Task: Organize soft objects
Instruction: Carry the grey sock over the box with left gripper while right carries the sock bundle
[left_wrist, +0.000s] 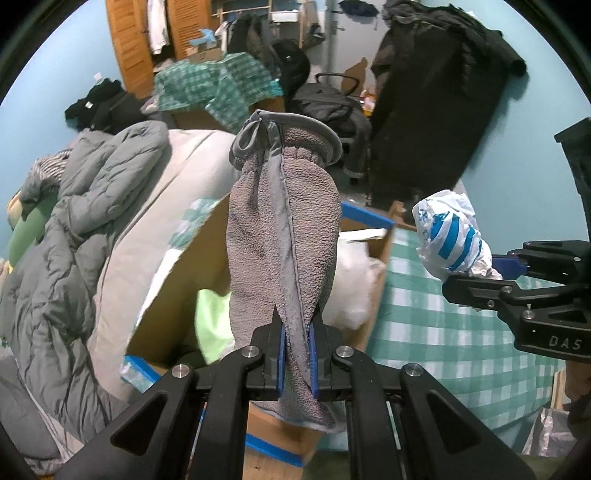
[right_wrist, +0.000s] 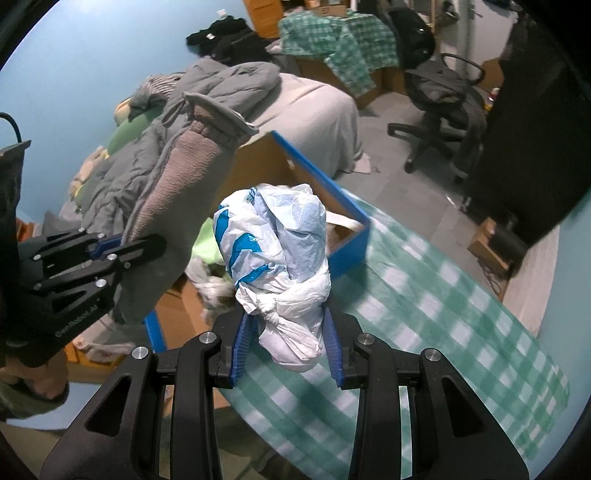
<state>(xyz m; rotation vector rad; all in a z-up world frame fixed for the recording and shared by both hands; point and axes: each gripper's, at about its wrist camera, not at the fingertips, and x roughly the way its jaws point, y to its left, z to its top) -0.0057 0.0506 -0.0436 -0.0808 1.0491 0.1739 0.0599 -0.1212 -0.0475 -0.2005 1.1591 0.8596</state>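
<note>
My left gripper (left_wrist: 295, 354) is shut on a grey fleece mitt (left_wrist: 280, 236), which stands up between the fingers above an open cardboard box (left_wrist: 373, 295) with blue-taped edges. My right gripper (right_wrist: 290, 343) is shut on a knotted white and blue plastic bag (right_wrist: 273, 236), held above the box's near corner. In the right wrist view the left gripper (right_wrist: 110, 251) and the mitt (right_wrist: 184, 170) show at the left. In the left wrist view the right gripper (left_wrist: 502, 267) and the bag (left_wrist: 448, 236) show at the right. The box (right_wrist: 347, 236) holds soft items, light green and white.
The box sits on a surface with a green checked cloth (right_wrist: 424, 314). A bed with a grey quilt (left_wrist: 74, 236) lies to the left. An office chair (right_wrist: 439, 107), a dark hanging garment (left_wrist: 436, 110) and a box draped in checked cloth (left_wrist: 218, 81) stand beyond.
</note>
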